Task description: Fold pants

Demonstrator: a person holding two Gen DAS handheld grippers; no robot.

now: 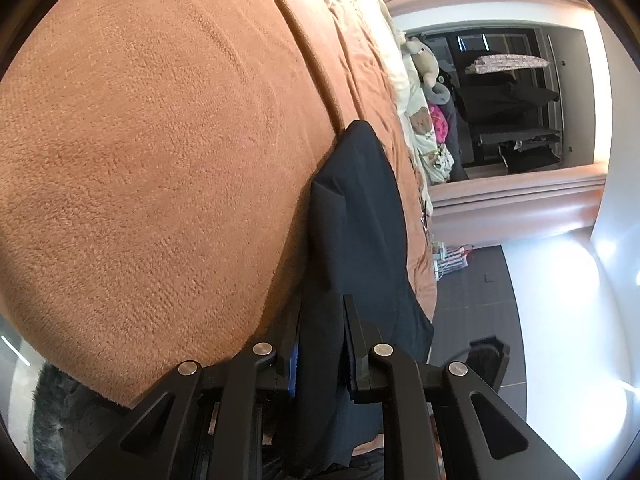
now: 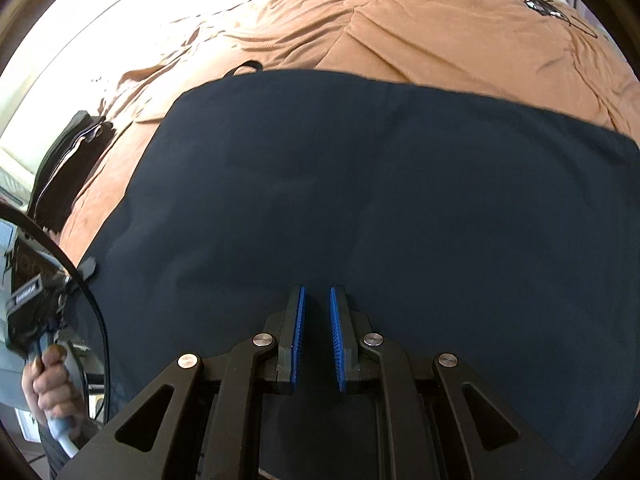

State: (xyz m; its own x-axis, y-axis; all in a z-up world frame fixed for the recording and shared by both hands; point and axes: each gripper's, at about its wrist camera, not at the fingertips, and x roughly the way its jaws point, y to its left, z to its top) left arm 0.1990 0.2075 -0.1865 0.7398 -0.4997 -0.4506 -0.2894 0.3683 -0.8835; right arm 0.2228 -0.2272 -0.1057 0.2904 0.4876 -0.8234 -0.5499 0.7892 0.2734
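The pants (image 2: 360,200), a dark navy sheet of cloth, lie spread flat on the bed's brown blanket (image 2: 440,28). In the right wrist view they fill the middle and lower part of the frame, their long axis running from left to right, with the far edge a straight line just below the top third. The right tool (image 2: 317,340) sits at the bottom centre, directly over the cloth and pointing steeply down at it, so the pants lie straight ahead of and beneath it. Its blue-padded fingers (image 2: 299,340) stand nearly together with only a narrow slot between them, and nothing is caught in that slot: it is all but clenched and empty, hovering above the fabric without a clear touch.

The left tool (image 1: 320,344) is the one with the cloth. In the left wrist view, bottom centre, its two dark fingers are pinched on a fold of the pants (image 1: 360,220), which runs away from the tool up the frame as a narrow, edge-on band along the side of the bed. How many layers it grips I cannot tell, as the fabric is dark against dark fingers. In the right wrist view the person's left hand (image 2: 48,384) shows at the lower left, at the left end of the pants.

So the left side is anchored; the right tool seems nearer the middle, and likely must open before it can take an edge.
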